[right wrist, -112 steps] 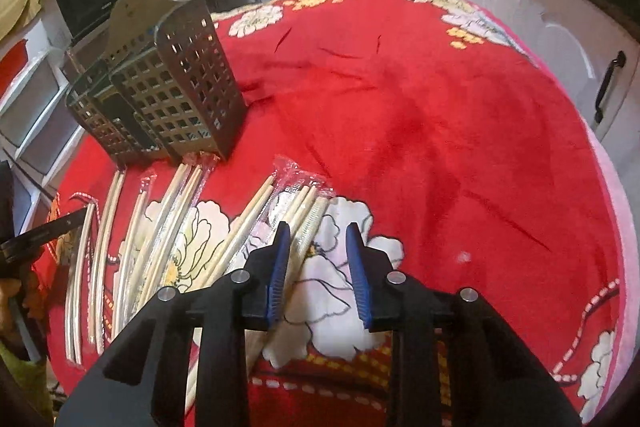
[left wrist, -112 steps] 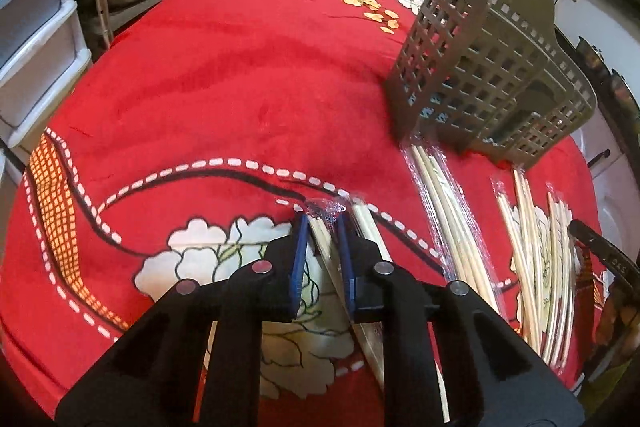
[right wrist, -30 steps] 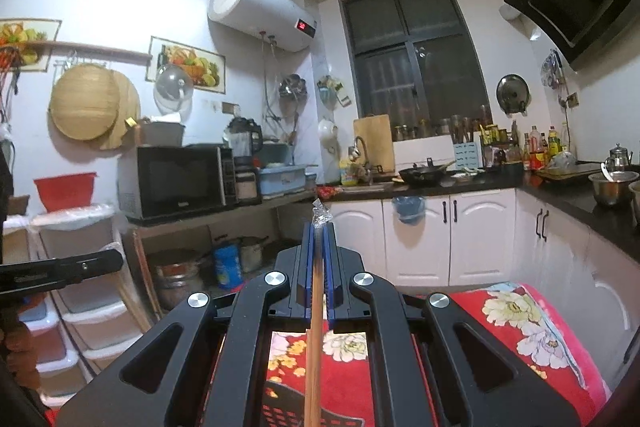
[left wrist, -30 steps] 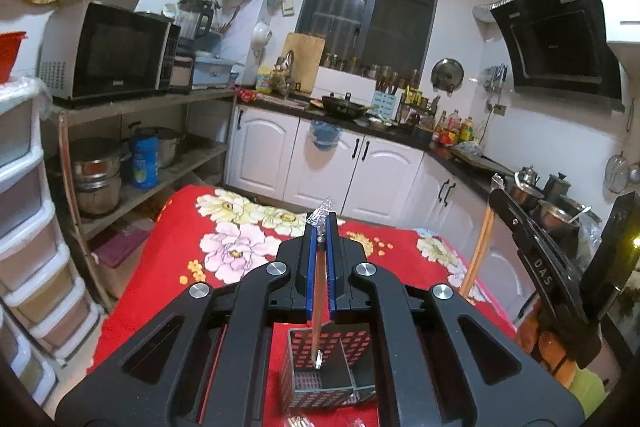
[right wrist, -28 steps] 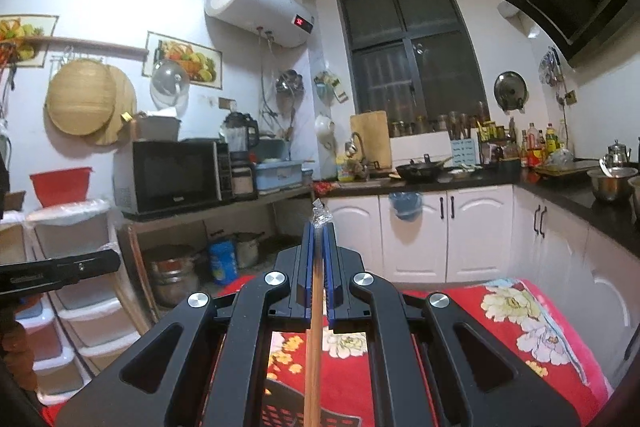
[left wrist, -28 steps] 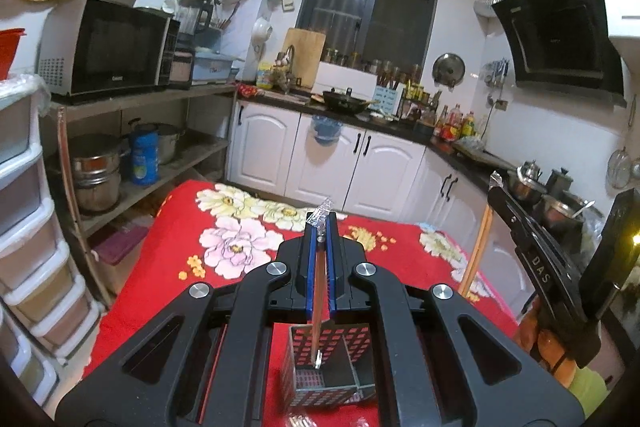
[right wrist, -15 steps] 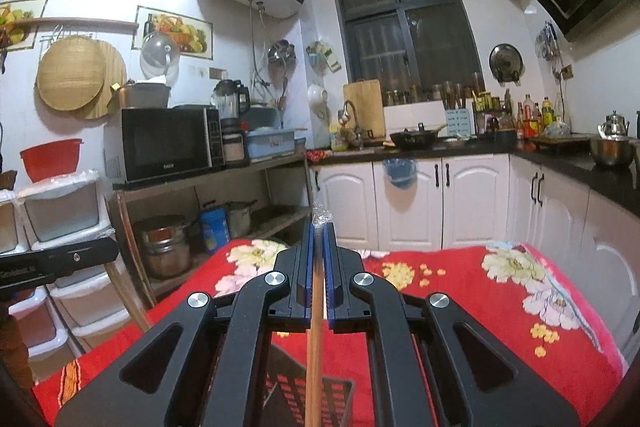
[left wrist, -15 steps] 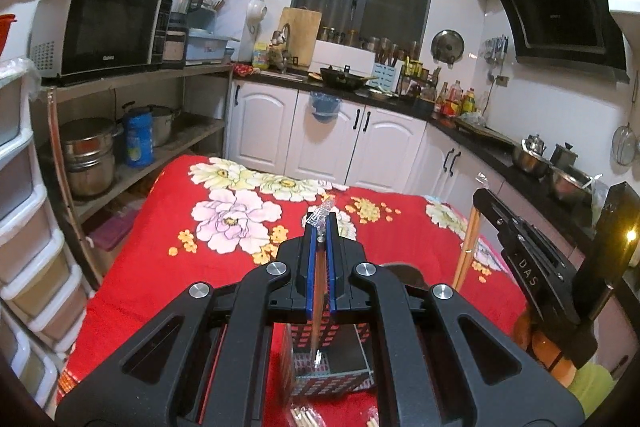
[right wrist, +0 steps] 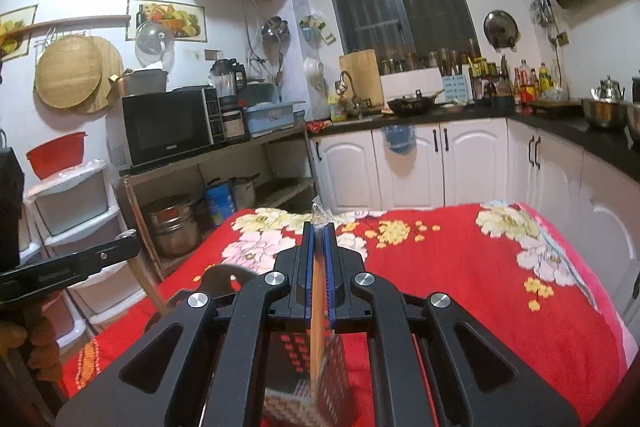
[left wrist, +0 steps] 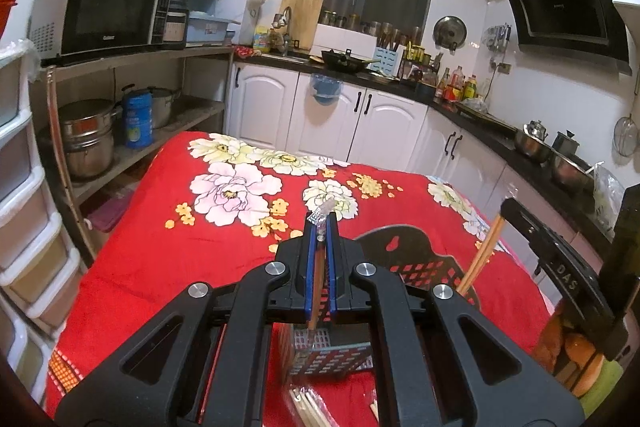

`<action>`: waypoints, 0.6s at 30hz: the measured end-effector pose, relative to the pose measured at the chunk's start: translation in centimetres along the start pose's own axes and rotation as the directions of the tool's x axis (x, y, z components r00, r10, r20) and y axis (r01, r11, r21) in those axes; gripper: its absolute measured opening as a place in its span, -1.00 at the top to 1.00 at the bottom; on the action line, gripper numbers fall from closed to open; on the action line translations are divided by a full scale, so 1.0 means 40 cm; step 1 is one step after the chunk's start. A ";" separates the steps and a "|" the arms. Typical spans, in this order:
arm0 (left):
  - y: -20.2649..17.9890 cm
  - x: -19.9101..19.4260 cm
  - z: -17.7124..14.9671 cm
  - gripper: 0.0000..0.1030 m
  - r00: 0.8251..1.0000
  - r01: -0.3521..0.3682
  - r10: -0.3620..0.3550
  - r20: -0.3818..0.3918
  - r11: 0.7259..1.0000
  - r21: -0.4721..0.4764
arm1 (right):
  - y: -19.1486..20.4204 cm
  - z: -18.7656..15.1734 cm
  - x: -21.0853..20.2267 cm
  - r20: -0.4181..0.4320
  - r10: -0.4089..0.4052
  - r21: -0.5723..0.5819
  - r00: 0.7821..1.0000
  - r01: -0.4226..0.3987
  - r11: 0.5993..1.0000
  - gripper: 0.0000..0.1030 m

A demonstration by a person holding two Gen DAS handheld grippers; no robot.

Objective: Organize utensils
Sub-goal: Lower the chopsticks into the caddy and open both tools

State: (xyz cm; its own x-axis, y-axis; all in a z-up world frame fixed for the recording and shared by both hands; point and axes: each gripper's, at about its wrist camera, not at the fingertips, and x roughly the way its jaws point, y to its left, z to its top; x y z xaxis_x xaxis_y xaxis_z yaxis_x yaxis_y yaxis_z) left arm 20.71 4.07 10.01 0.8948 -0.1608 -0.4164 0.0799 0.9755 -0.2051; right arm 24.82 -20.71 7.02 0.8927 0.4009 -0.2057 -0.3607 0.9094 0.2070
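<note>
White "DAS" lettering marks the right claw (left wrist: 506, 205); both it and the left claw (left wrist: 319, 227) pinch plastic-wrapped wooden chopsticks (left wrist: 316, 283) above a half-hidden grey perforated plastic basket (left wrist: 400, 247).

A wrapped pair of chopsticks (left wrist: 316, 291) is held upright over a dark slotted holder (left wrist: 404, 259) on the red cloth; a second pair (right wrist: 319, 319) is held upright likewise.

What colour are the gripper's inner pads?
Blue pads, clearest in the left wrist view.
</note>
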 end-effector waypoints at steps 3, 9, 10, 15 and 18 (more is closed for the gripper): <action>0.000 -0.003 -0.008 0.96 1.000 0.004 -0.004 -0.006 1.000 -0.002 | -0.002 -0.007 -0.017 -0.021 -0.001 0.005 1.000 0.001 1.000 0.89; 0.005 -0.019 -0.036 0.69 1.000 0.003 -0.003 -0.022 1.000 -0.007 | 0.002 -0.019 -0.048 -0.049 0.002 0.005 0.999 -0.002 1.000 0.68; 0.005 -0.021 -0.038 0.64 1.000 0.003 -0.003 -0.023 1.000 -0.008 | 0.002 -0.021 -0.052 -0.055 0.003 0.006 0.999 -0.003 1.000 0.65; 0.004 -0.033 -0.044 0.44 1.000 0.003 -0.003 -0.028 1.000 -0.006 | -0.003 -0.030 -0.070 -0.081 0.000 0.019 0.997 0.002 1.000 0.44; 0.002 -0.043 -0.051 0.29 1.000 0.004 -0.004 -0.030 1.000 -0.005 | -0.002 -0.034 -0.083 -0.089 -0.005 0.016 0.996 0.007 1.000 0.41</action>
State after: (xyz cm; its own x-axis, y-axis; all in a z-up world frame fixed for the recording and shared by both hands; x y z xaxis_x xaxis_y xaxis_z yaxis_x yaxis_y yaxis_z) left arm 18.29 4.12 8.90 0.8808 -0.1696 -0.4420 0.0813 0.9740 -0.2116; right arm 21.54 -21.97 6.38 0.8671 0.4045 -0.2908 -0.3504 0.9101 0.2213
